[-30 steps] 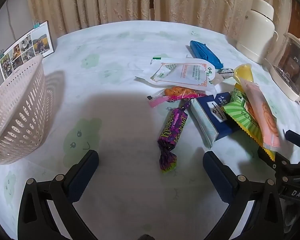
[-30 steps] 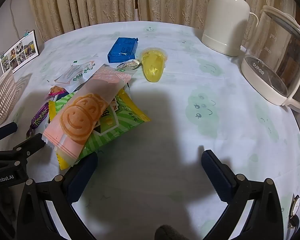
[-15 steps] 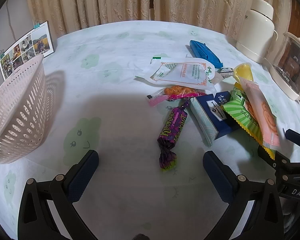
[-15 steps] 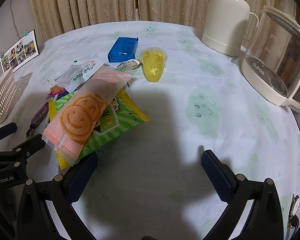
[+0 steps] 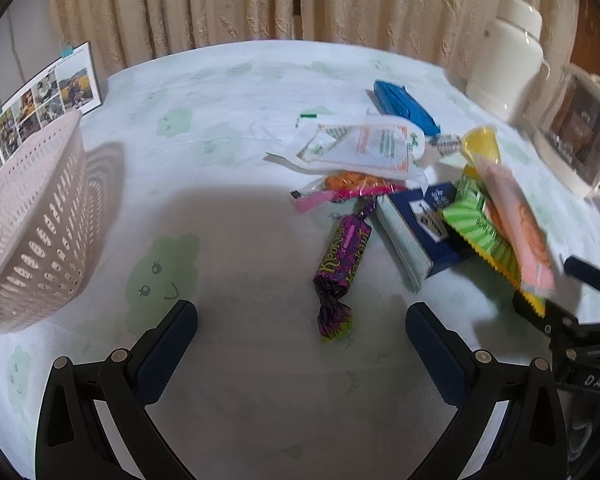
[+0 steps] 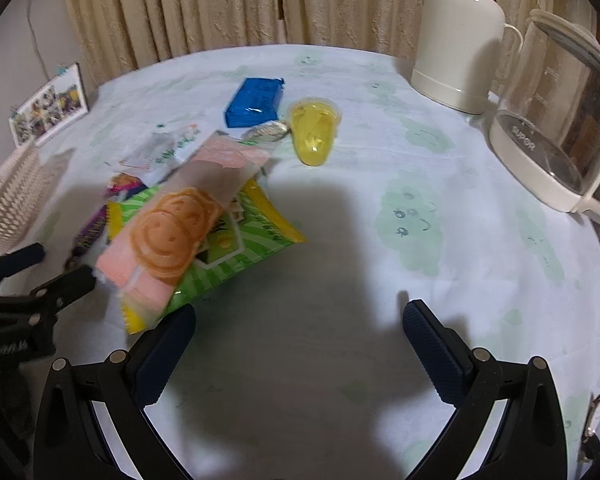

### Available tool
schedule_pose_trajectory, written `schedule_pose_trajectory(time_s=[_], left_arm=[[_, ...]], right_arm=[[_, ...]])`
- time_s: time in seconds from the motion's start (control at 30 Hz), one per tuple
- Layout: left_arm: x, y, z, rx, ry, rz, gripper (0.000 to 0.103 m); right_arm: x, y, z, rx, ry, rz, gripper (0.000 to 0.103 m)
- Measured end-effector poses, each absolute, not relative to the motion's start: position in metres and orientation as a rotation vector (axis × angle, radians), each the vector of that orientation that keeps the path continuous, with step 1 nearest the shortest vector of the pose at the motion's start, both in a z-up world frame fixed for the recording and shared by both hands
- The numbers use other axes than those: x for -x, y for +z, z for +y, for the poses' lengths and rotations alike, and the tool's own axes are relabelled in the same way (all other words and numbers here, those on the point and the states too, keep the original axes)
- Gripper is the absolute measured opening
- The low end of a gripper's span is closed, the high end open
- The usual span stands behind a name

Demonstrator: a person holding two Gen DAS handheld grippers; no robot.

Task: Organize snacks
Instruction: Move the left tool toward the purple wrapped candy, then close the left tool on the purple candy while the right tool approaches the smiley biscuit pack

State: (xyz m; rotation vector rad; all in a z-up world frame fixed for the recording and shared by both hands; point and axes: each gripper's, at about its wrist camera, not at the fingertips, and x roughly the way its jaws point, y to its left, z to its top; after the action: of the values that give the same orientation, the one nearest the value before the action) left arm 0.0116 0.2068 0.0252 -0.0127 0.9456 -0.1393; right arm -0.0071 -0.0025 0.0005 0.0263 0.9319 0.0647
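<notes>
Snacks heaped on the bench, all toward its right half in the left wrist view; basket at the left edge, tilted, its open side not facing the camera, well apart from the heap.

Left gripper: fingers spread wide, nothing between them, hovering over bare cloth; purple candy lies just ahead, between the two finger lines but not touched.

Right gripper: fingers likewise wide apart, holding nothing; left finger tip sits just beside the corner of the green packet, contact uncertain.

Heap, from the right wrist view: pink biscuit pack lies on top of the green packet, tilted; white sachet behind them; blue packet farther back; yellow jelly cup on its side beside a small foil-wrapped sweet. Navy box shows in the left wrist view, tucked under the green packet's edge; orange snack in a pink wrapper lies beside the purple candy's far end.

White flask and glass kettle stand at the far right; photo card stands behind the basket.
</notes>
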Motion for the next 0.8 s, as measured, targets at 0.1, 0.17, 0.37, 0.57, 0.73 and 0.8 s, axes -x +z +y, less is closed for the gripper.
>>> schedule_pose_trajectory(time_s=[0.1, 0.17, 0.37, 0.57, 0.73, 0.8], left_arm=[[-0.007, 0.031, 0.218, 0.083, -0.138, 0.901, 0.102], [-0.005, 0.034, 0.223, 0.106, -0.133, 0.877, 0.102], [0.003, 0.044, 0.230, 0.147, -0.129, 0.815, 0.102], [0.003, 0.043, 0.231, 0.150, -0.130, 0.814, 0.102], [0.000, 0.040, 0.227, 0.130, -0.119, 0.834, 0.102], [0.000, 0.040, 0.225, 0.125, -0.111, 0.836, 0.102]], right_arm=[[0.008, 0.002, 0.000, -0.032, 0.099, 0.922, 0.103], [0.010, 0.006, 0.001, -0.033, 0.115, 0.903, 0.103], [0.014, 0.013, -0.001, -0.078, 0.159, 0.862, 0.103], [0.020, 0.023, -0.004, -0.137, 0.205, 0.804, 0.103], [0.020, 0.025, -0.016, -0.219, 0.211, 0.798, 0.103], [0.019, 0.025, -0.022, -0.250, 0.205, 0.798, 0.103]])
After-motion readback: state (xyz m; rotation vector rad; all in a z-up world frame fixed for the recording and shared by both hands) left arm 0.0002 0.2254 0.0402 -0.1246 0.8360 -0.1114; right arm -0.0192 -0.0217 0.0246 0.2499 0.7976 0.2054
